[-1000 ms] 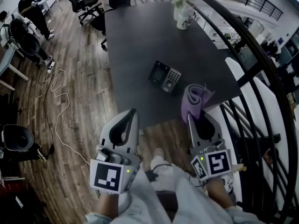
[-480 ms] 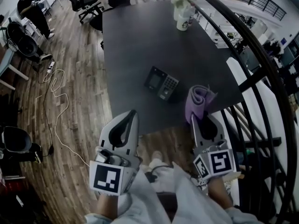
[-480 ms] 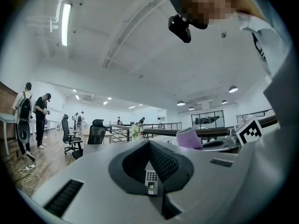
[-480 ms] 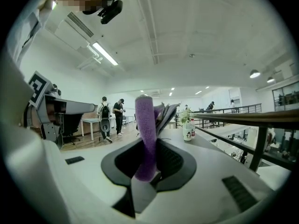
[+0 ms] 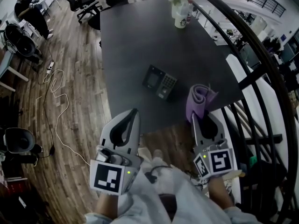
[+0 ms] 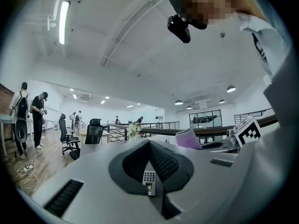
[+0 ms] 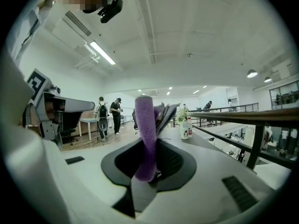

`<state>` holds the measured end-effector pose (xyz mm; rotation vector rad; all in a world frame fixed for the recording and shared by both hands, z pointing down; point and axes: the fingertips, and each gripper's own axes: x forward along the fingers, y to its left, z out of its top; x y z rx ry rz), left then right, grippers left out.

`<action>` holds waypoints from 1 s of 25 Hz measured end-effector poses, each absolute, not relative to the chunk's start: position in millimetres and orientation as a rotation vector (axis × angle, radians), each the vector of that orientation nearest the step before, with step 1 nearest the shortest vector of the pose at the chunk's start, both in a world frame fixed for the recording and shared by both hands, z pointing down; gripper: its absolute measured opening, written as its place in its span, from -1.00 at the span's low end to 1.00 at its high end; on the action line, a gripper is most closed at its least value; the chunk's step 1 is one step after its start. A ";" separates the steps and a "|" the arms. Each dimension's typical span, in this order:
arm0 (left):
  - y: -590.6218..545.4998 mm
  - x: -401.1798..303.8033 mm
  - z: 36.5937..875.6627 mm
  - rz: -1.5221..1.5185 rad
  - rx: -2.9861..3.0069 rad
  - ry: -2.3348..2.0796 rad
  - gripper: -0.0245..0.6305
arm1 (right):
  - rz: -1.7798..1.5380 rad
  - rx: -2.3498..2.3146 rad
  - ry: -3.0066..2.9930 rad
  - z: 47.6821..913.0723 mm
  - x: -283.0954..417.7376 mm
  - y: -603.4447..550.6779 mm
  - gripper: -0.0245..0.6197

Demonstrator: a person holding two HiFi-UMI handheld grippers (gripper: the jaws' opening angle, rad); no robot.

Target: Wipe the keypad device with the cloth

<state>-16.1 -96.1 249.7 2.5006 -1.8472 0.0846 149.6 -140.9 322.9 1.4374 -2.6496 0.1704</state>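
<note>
The keypad device [image 5: 160, 81], black with a screen and a grey keypad, lies flat on the dark table [image 5: 140, 41] near its front edge. My right gripper [image 5: 198, 117] is shut on a rolled purple cloth [image 5: 199, 100] that sticks out past its tips over the table's front right corner, to the right of the device. In the right gripper view the cloth [image 7: 146, 134] stands up between the jaws. My left gripper [image 5: 132, 112] is shut and empty, off the front edge above the wood floor. The device [image 6: 149, 177] shows small through its jaws.
A white cup with flowers [image 5: 181, 14] stands at the table's far end. A black railing [image 5: 254, 64] curves along the right side. Office chairs [image 5: 79, 1], people [image 5: 25, 13] and a cable [image 5: 58, 101] on the wood floor are at the left.
The head view has drifted, so the table and keypad device sit slightly lower and further left in it. Both grippers keep their pose, the cloth still held.
</note>
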 end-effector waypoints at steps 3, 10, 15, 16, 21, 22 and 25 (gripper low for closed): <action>-101.4 -21.6 252.2 0.091 2.496 -1.848 -0.89 | 0.182 1.451 -2.631 326.6 147.6 -145.3 -0.66; -123.0 -31.6 256.2 0.105 2.525 -1.825 -0.89 | 0.208 1.481 -2.582 335.4 141.7 -162.3 -0.66; -140.2 -39.0 262.2 0.104 2.526 -1.764 -0.89 | 0.231 1.507 -2.533 344.4 132.3 -178.8 -0.66; -143.6 -41.4 262.6 0.101 2.527 -1.758 -0.89 | 0.236 1.514 -2.523 346.4 130.5 -181.7 -0.66; -161.0 -52.4 264.6 0.098 2.541 -1.726 -0.89 | 0.258 1.546 -2.472 355.8 122.2 -195.9 -0.66; -164.5 -54.4 265.6 0.102 2.544 -1.717 -0.89 | 0.262 1.553 -2.460 358.0 121.0 -198.9 -0.66; -174.9 -60.9 269.3 0.105 2.546 -1.691 -0.89 | 0.272 1.582 -2.425 364.7 118.6 -208.2 -0.66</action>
